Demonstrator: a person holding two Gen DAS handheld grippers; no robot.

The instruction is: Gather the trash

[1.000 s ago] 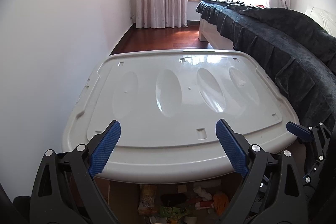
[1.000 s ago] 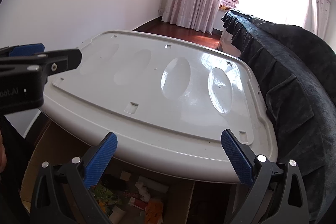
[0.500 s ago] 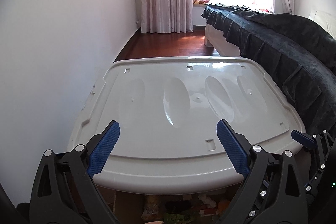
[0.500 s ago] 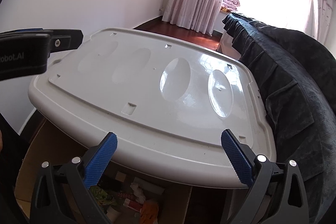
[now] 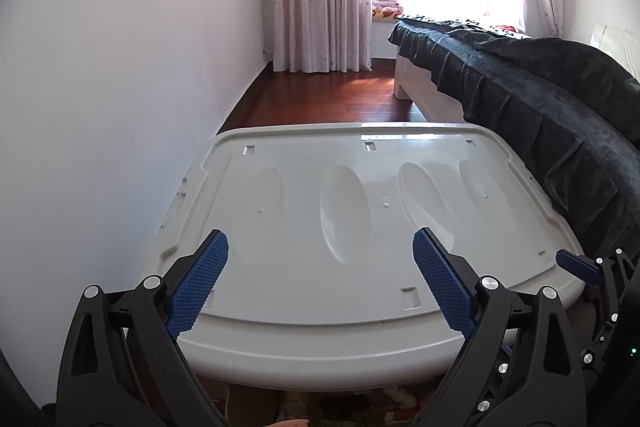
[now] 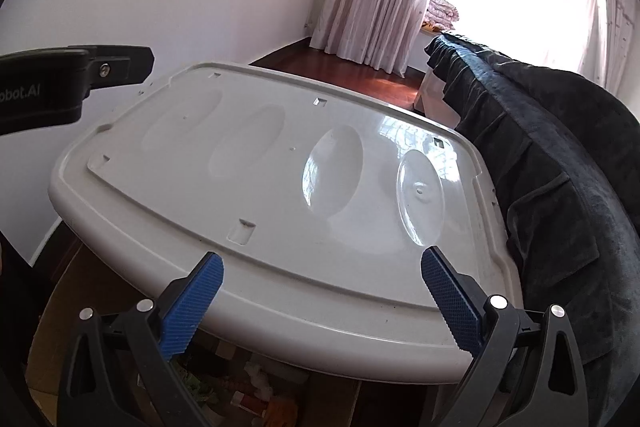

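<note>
Both grippers (image 5: 320, 283) (image 6: 322, 301) spread wide, empty — trash (image 6: 256, 393) below, under white lid (image 6: 280, 187).

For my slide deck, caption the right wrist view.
Open right tongs above a white plastic lid, trash in a cardboard box below.

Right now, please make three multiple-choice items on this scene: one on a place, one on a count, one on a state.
1. Where does the trash lie?
A. on the lid
B. under the lid's near edge
C. on the bed

2. How many oval hollows has the lid?
A. two
B. four
C. six

3. How are the two tools?
A. both open
B. both shut
C. one shut on trash

Answers:
1 B: the trash shows below the white lid, in a cardboard box.
2 B: four ovals lie in a row.
3 A: the left tool and right tool have their fingers wide apart, holding nothing.
</note>
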